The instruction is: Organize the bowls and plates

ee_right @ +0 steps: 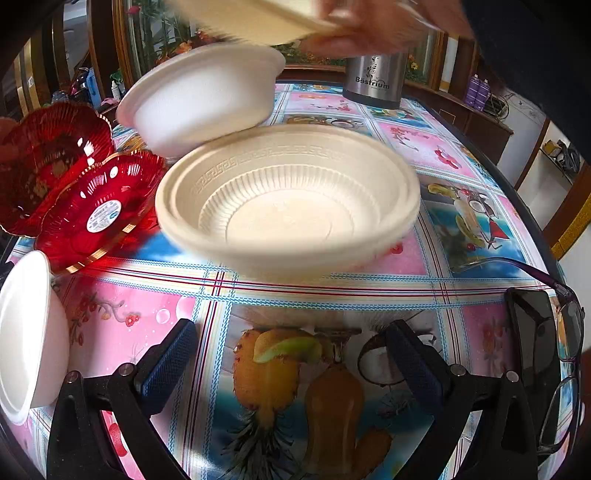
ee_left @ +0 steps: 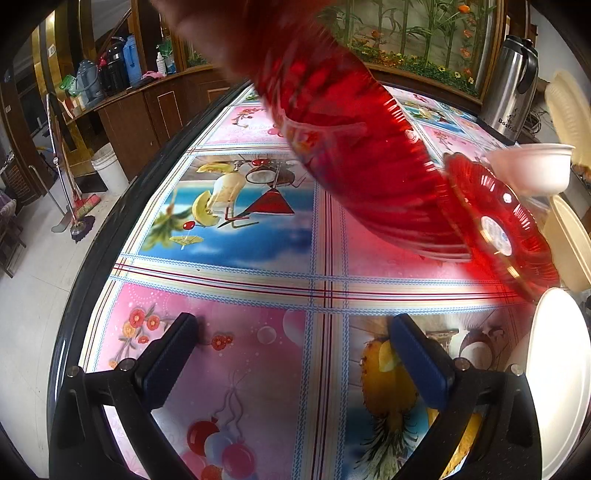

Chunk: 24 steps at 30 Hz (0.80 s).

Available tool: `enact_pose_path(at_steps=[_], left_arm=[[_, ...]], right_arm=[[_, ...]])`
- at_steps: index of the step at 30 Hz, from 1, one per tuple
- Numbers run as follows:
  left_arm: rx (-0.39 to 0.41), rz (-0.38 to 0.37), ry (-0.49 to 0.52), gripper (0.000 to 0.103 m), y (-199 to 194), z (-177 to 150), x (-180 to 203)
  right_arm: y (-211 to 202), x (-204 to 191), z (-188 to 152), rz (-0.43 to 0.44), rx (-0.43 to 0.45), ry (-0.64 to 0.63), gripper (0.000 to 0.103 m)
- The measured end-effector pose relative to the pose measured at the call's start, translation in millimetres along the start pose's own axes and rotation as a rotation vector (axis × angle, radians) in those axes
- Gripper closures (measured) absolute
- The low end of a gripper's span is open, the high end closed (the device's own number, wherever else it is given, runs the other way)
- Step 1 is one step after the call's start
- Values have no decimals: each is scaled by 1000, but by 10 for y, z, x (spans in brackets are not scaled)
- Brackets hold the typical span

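My left gripper (ee_left: 295,336) is open and empty above the patterned tablecloth. A bare hand holds a blurred red plate (ee_left: 351,147) tilted in the air over a second red plate (ee_left: 498,225) on the table. My right gripper (ee_right: 291,343) is open and empty. Ahead of it sits a stack of cream bowls (ee_right: 288,199). A white foam bowl (ee_right: 203,96) is tilted behind it, and a hand holds a cream plate (ee_right: 251,18) at the top. Two red plates (ee_right: 96,210) lie at the left. Another white bowl (ee_right: 26,332) stands on edge at the left.
A steel thermos (ee_right: 373,77) stands at the far table edge, also in the left wrist view (ee_left: 513,81). Glasses (ee_right: 569,347) and a dark phone (ee_right: 532,332) lie at the right. A white bucket (ee_left: 107,166) and broom (ee_left: 81,203) stand on the floor left of the table.
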<state>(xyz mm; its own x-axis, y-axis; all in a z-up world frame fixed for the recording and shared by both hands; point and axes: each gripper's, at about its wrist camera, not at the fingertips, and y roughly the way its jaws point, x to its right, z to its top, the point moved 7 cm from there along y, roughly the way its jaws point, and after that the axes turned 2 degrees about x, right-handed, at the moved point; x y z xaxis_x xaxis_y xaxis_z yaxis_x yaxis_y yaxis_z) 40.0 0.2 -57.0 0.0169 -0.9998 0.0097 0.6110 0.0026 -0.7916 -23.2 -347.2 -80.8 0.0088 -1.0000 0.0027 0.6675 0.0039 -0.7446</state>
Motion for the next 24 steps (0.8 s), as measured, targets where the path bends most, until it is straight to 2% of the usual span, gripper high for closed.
enact_pose_path(at_steps=[24], left_arm=[[0, 0, 0, 0, -20, -10, 10]], right_arm=[[20, -1, -13, 0, 2, -1, 0]])
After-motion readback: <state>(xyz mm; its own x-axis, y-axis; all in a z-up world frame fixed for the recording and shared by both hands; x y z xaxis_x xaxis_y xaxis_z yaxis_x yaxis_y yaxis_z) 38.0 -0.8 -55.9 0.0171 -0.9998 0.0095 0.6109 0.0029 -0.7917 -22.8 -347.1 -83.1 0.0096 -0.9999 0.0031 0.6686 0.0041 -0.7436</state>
